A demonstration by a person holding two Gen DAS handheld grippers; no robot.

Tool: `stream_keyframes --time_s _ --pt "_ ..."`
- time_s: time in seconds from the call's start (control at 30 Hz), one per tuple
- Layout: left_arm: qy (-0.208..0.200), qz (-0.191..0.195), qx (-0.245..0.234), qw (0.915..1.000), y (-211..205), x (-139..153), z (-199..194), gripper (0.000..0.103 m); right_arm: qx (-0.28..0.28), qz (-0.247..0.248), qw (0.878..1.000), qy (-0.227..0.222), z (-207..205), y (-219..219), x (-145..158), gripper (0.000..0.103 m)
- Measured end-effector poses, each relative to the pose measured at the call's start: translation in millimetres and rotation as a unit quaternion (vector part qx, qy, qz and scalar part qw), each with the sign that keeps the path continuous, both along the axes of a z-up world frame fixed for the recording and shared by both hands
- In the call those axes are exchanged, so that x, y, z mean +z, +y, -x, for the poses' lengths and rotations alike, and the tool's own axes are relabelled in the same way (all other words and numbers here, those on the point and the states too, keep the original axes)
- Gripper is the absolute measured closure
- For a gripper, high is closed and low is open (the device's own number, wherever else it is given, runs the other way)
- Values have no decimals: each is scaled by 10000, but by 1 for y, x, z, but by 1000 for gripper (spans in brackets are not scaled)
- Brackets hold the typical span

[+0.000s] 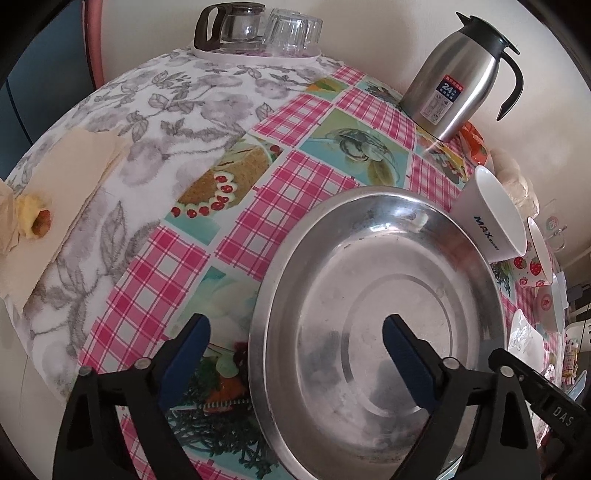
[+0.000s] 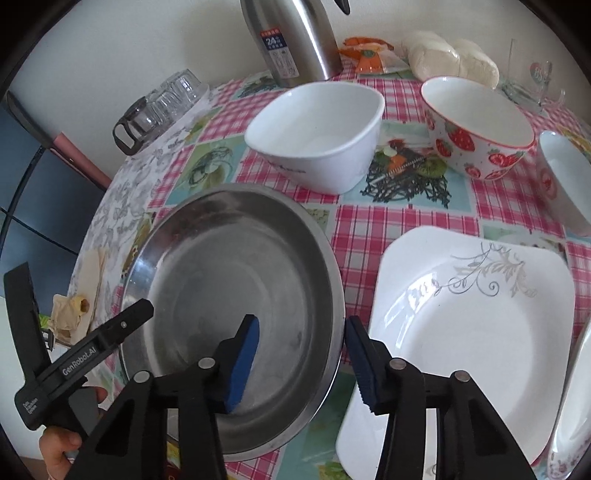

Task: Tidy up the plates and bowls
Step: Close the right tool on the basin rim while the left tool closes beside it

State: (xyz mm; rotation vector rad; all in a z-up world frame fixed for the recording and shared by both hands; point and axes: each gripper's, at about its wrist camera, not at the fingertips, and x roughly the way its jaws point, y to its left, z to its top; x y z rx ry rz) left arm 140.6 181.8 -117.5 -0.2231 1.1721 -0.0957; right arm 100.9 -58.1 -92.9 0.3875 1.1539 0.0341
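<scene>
The left gripper has its jaws spread wide apart, one blue pad over the tablecloth and the other above the inside of the steel plate, straddling its left rim and gripping nothing. The right gripper is also spread, one pad inside the steel plate and the other just outside its right rim; whether either pad touches the metal cannot be told. The left gripper's body shows at the plate's far side in the right wrist view.

The steel plate lies flat on the checked tablecloth. Just to its right sits a square white plate with a grey leaf pattern. Behind them stand a plain white bowl, a strawberry bowl and part of another bowl at the right edge. Further back stands a steel flask, and a glass jug sits with upturned glasses on a tray at the far corner.
</scene>
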Motion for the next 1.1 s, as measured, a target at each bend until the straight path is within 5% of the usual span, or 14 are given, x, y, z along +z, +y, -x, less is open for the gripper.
stream_keyframes --time_s 0.7,1.1 --pt "190 -181 184 9995 8 -3 -9 68 89 196 9997 122 -2 7 -12 81" --pt "79 -236 303 9992 21 20 6 72 257 24 9996 -102 12 8 6 83"
